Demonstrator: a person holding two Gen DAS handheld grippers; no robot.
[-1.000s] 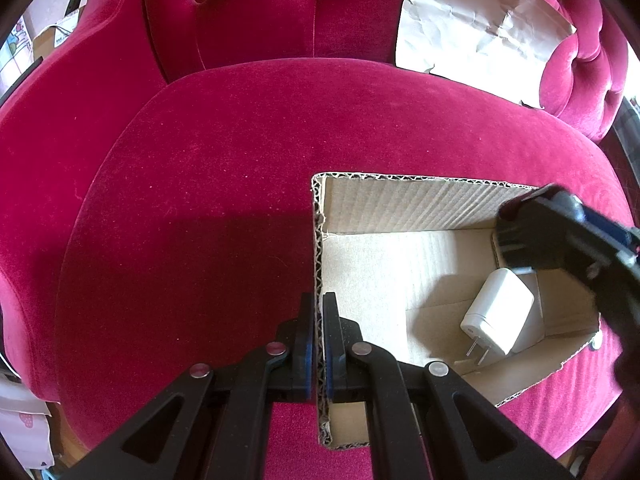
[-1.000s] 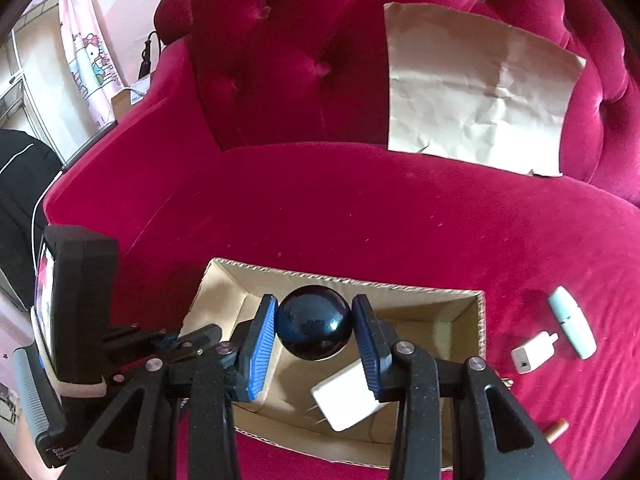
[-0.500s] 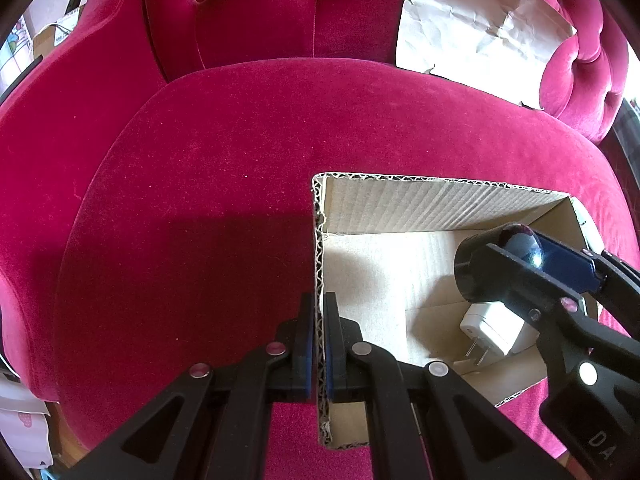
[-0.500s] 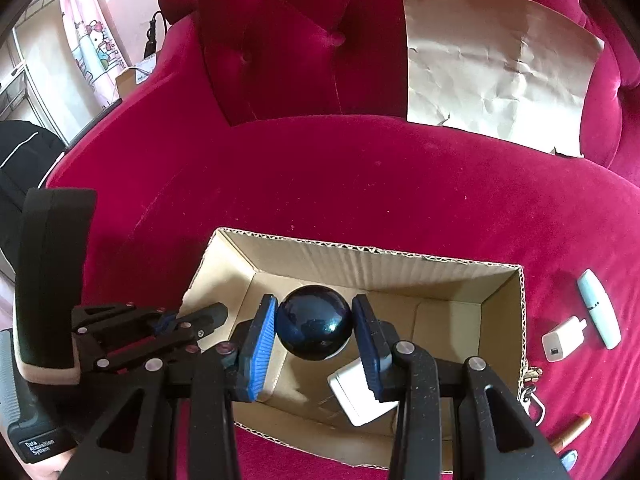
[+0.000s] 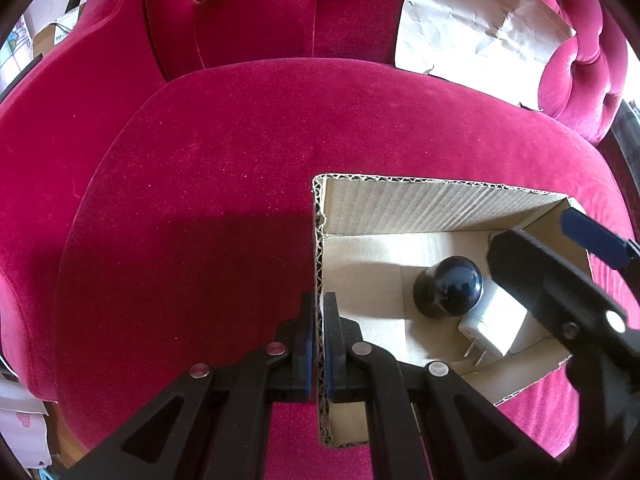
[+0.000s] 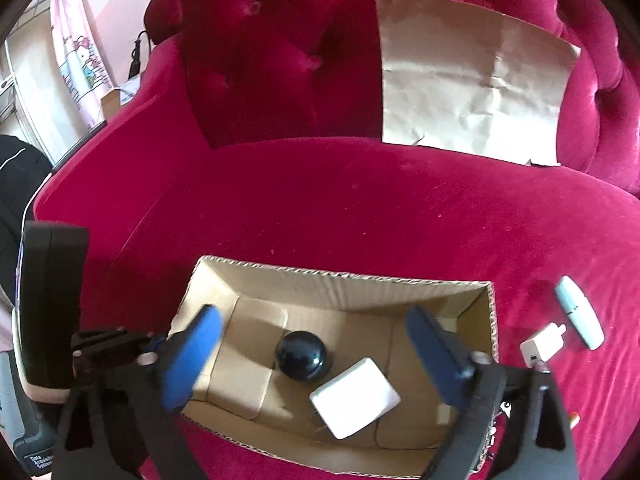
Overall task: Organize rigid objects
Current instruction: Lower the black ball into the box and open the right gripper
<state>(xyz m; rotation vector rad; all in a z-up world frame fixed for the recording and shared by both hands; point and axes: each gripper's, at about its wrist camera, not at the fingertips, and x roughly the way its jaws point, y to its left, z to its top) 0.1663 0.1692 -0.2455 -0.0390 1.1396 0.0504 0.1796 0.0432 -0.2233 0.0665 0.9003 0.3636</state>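
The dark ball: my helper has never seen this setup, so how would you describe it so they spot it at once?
On the red velvet sofa sits an open cardboard box. On its floor, beside a white wall charger, lies the dark ball. It is the only round, glossy, near-black thing there; everything else nearby is white or pale and boxy or elongated.

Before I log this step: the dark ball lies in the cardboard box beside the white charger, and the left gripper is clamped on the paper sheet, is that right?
Not quite: the left wrist view shows the left gripper clamped on the cardboard box wall, not the paper sheet. The dark ball does lie beside the white charger.
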